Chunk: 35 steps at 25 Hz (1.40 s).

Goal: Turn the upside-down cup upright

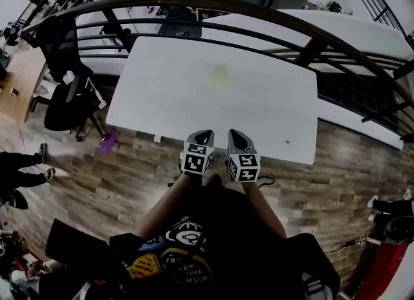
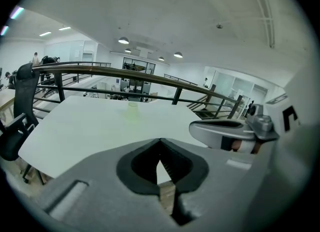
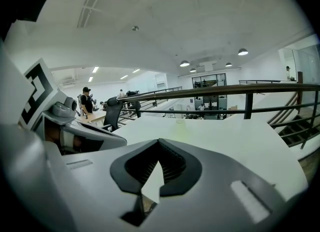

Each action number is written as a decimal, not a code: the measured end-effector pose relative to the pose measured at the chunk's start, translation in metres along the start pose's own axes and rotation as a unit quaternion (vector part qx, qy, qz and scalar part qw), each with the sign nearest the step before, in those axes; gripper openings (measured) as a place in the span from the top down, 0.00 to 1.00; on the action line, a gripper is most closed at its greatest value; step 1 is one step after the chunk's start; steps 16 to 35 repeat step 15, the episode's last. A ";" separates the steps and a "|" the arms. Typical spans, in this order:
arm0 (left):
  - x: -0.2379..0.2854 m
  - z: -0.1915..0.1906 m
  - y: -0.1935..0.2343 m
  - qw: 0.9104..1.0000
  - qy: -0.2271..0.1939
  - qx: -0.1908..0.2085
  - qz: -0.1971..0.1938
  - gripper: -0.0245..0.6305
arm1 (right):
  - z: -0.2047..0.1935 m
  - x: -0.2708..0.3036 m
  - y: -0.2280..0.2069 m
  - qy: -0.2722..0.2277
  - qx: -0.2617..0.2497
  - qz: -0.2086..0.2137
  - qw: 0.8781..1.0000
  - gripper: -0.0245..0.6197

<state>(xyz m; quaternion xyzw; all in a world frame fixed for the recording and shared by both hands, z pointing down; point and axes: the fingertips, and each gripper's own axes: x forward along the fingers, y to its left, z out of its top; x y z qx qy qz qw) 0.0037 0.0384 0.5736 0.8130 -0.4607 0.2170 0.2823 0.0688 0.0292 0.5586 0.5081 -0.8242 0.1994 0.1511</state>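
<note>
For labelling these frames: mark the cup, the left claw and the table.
cup (image 1: 220, 75): head view, middle of its blurred pale green body.
left claw (image 1: 204, 134): head view, its closed tips.
table (image 1: 162, 98): head view, bare white top.

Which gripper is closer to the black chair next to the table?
Left. The left gripper is over the near edge of the table, on the side toward the black chair. The right gripper is just beside it, on the side away from the chair.
</note>
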 end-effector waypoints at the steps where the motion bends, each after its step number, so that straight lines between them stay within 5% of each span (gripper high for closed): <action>1: -0.005 -0.003 -0.002 1.000 -0.002 -0.002 0.002 0.96 | -0.001 -0.005 0.003 -0.002 0.000 0.003 1.000 0.96; 35: -0.029 -0.004 -0.018 0.999 -0.012 0.027 -0.012 0.95 | -0.008 -0.026 0.035 0.000 0.023 0.028 0.999 0.96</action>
